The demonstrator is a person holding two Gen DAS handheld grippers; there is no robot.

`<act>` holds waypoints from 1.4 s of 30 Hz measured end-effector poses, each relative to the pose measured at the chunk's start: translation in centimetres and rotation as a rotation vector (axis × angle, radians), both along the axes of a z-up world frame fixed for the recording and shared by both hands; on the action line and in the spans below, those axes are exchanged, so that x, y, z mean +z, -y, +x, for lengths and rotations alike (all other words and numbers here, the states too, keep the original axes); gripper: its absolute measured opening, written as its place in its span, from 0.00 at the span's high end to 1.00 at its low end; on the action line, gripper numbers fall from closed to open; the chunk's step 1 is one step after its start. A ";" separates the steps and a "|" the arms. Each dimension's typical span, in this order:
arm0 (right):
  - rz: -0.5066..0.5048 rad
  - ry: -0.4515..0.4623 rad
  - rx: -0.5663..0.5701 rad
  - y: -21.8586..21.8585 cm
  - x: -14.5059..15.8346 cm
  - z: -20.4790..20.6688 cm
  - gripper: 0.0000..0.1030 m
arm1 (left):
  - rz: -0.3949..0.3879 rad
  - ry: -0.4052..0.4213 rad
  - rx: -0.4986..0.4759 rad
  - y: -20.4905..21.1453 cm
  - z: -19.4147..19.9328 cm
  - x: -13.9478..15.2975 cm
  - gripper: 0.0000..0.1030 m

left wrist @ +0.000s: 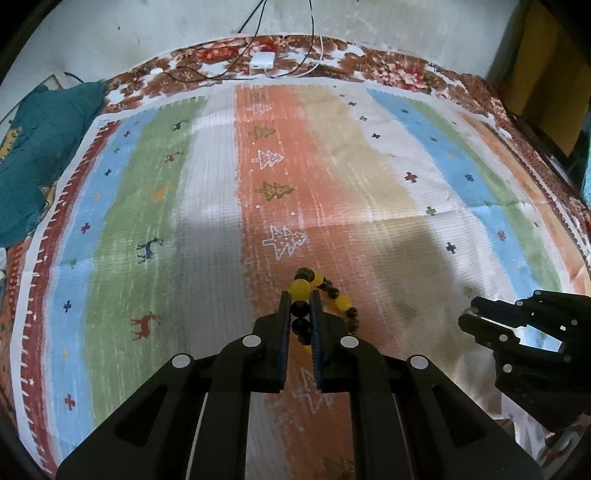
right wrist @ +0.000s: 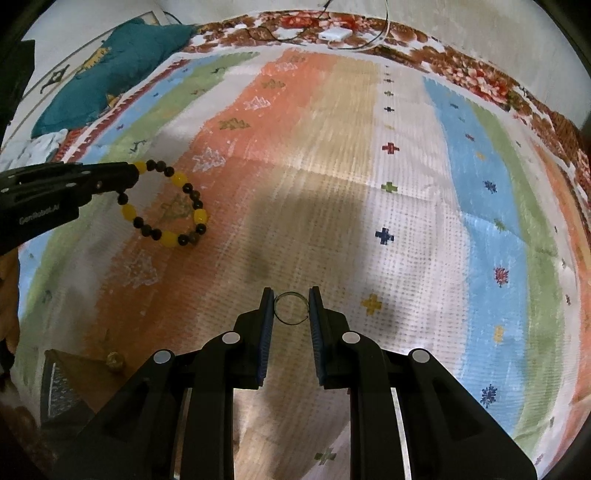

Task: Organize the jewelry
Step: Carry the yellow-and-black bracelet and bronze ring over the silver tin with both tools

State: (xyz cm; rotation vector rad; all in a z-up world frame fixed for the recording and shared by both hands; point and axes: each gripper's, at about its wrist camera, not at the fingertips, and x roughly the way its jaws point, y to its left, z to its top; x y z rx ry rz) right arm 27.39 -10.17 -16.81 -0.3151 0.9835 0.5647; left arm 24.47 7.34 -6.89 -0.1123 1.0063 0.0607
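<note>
Left gripper [left wrist: 299, 310] pinched bead bracelet [right wrist: 166, 203], right gripper [right wrist: 291, 308] clamped thin ring [right wrist: 291, 308]; best carried level and slowly, jaws kept tight.

Bracelet [right wrist: 166, 203] glossy beads; ring [right wrist: 291, 308] thin shiny metal; mat [left wrist: 332, 184] woven cloth, rough, matt.

Right gripper [right wrist: 291, 295] front and centre, its two pads pinching a thin metal ring [right wrist: 291, 308] from either side. Over on the left edge, the left gripper [right wrist: 129, 177] clamps a beaded bracelet [right wrist: 166, 205] — yellow and dark beads, the loop hanging down over the striped mat [right wrist: 406, 206]. Far back — a teal cushion [right wrist: 110, 70] and a white charger [right wrist: 335, 35].
</note>
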 end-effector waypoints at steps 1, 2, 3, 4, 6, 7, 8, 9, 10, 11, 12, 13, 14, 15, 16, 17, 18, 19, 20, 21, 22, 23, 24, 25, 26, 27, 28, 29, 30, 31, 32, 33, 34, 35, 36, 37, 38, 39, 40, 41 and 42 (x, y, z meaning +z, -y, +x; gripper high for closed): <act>0.002 0.005 0.002 0.0 0.2 -0.1 0.81 | 0.001 0.003 0.001 0.1 -0.1 0.2 0.91; 0.003 0.010 0.002 0.0 0.4 -0.2 0.81 | 0.002 0.006 0.002 0.2 -0.3 0.4 0.91; 0.004 0.016 0.003 -0.1 0.6 -0.4 0.81 | 0.001 0.010 0.002 0.3 -0.6 0.7 0.91; 0.006 0.022 0.007 -0.1 0.8 -0.6 0.81 | 0.000 0.012 0.001 0.4 -0.7 0.8 0.91; 0.013 0.026 0.010 -0.1 1.1 -0.9 0.81 | 0.004 0.017 0.004 0.5 -1.2 1.2 0.91; 0.016 0.029 0.014 -0.2 1.3 -1.1 0.81 | 0.007 0.018 0.005 0.5 -1.5 1.3 0.91; 0.016 0.032 0.016 -0.2 1.4 -1.3 0.81 | 0.008 0.019 0.008 0.5 -1.6 1.4 0.91; 0.017 0.036 0.019 -0.2 1.6 -1.6 0.81 | 0.011 0.020 0.011 0.5 -2.0 1.6 0.91; 0.018 0.040 0.021 -0.3 1.7 -1.8 0.81 | 0.012 0.021 0.013 0.4 -2.3 1.7 0.91; 0.019 0.043 0.022 -0.4 1.8 -2.0 0.81 | 0.012 0.022 0.014 0.3 -2.5 1.8 0.91; 0.021 0.046 0.025 -0.4 1.9 -2.2 0.81 | 0.011 0.026 0.019 0.2 -2.8 2.1 0.91; 0.023 0.051 0.027 -0.4 2.1 -2.5 0.81 | 0.007 0.030 0.023 0.1 -3.0 2.3 0.91; 0.026 0.051 0.029 -0.4 2.2 -2.6 0.81 | 0.004 0.035 0.028 0.0 -3.2 2.5 0.91; 0.028 0.050 0.031 -0.4 2.3 -2.8 0.81 | 0.001 0.038 0.030 0.0 -3.4 2.7 0.91; 0.031 0.049 0.031 -0.3 2.4 -3.1 0.81 | -0.001 0.043 0.032 0.0 -3.7 2.9 0.91; 0.034 0.049 0.032 -0.2 2.5 -3.3 0.81 | -0.002 0.049 0.034 0.1 -3.9 3.1 0.91; 0.036 0.049 0.031 -0.2 2.5 -3.4 0.81 | -0.001 0.053 0.034 0.2 -4.2 3.3 0.91; 0.039 0.050 0.031 -0.1 2.7 -3.7 0.81 | 0.000 0.055 0.032 0.3 -4.5 3.5 0.91; 0.043 0.050 0.030 0.0 2.8 -3.8 0.81 | 0.000 0.058 0.032 0.4 -4.7 3.6 0.91; 0.045 0.052 0.029 0.0 2.9 -3.9 0.81 | -0.003 0.067 0.037 0.5 -5.1 3.8 0.91; 0.050 0.052 0.027 0.2 3.0 -4.1 0.81 | -0.006 0.071 0.035 0.7 -5.4 4.0 0.91; 0.054 0.052 0.025 0.3 3.1 -4.3 0.81 | -0.005 0.074 0.034 0.8 -5.6 4.1 0.91; 0.059 0.052 0.022 0.4 3.3 -4.5 0.81 | -0.001 0.082 0.034 1.0 -5.9 4.4 0.91; 0.063 0.051 0.019 0.6 3.3 -4.7 0.81 | 0.001 0.088 0.033 1.2 -6.2 4.7 0.91; 0.068 0.050 0.016 0.7 3.4 -5.0 0.81 | 0.001 0.095 0.032 1.3 -6.5 5.0 0.91; 0.072 0.048 0.013 0.8 3.5 -5.2 0.81 | 0.002 0.104 0.030 1.6 -6.9 5.3 0.91; 0.077 0.048 0.010 1.0 3.7 -5.5 0.81 | 0.003 0.112 0.030 1.7 -7.2 5.6 0.91; 0.081 0.048 0.009 1.2 3.8 -5.8 0.81 | 0.005 0.121 0.028 1.9 -7.5 5.9 0.91; 0.085 0.048 0.008 1.3 3.9 -6.0 0.81 | 0.008 0.128 0.026 2.0 -7.8 6.2 0.91; 0.087 0.049 0.008 1.4 4.0 -6.3 0.81 | 0.009 0.137 0.024 2.3 -8.2 6.5 0.91; 0.091 0.050 0.007 1.5 4.0 -6.6 0.81 | 0.006 0.144 0.021 2.5 -8.5 6.8 0.91; 0.094 0.050 0.005 1.6 4.1 -6.7 0.81 | 0.004 0.150 0.019 2.5 -8.8 7.0 0.91; 0.099 0.047 0.000 1.9 4.1 -7.0 0.81 | 0.002 0.157 0.017 2.7 -9.2 7.3 0.91; 0.101 0.046 -0.001 2.0 4.2 -7.2 0.81 | 0.000 0.160 0.016 2.8 -9.3 7.4 0.91; 0.104 0.047 -0.002 2.2 4.2 -7.4 0.81 | -0.003 0.166 0.013 2.9 -9.7 7.6 0.91; 0.108 0.048 -0.004 2.4 4.3 -7.6 0.81 | -0.006 0.173 0.010 3.1 -10.2 7.8 0.91; 0.112 0.050 -0.006 2.6 4.4 -7.8 0.81 | -0.007 0.175 0.007 3.3 -10.4 8.0 0.91; 0.115 0.052 -0.007 2.7 4.5 -8.0 0.81 | -0.007 0.178 0.004 3.4 -10.7 8.1 0.91; 0.120 0.055 -0.009 2.9 4.7 -8.2 0.81 | -0.007 0.183 0.002 3.6 -10.9 8.2 0.91; 0.124 0.057 -0.010 3.0 4.9 -8.4 0.81 | -0.008 0.188 0.002 3.7 -11.2 8.4 0.91; 0.131 0.059 -0.011 3.1 5.1 -8.6 0.81 | -0.010 0.189 0.000 3.9 -11.4 8.4 0.91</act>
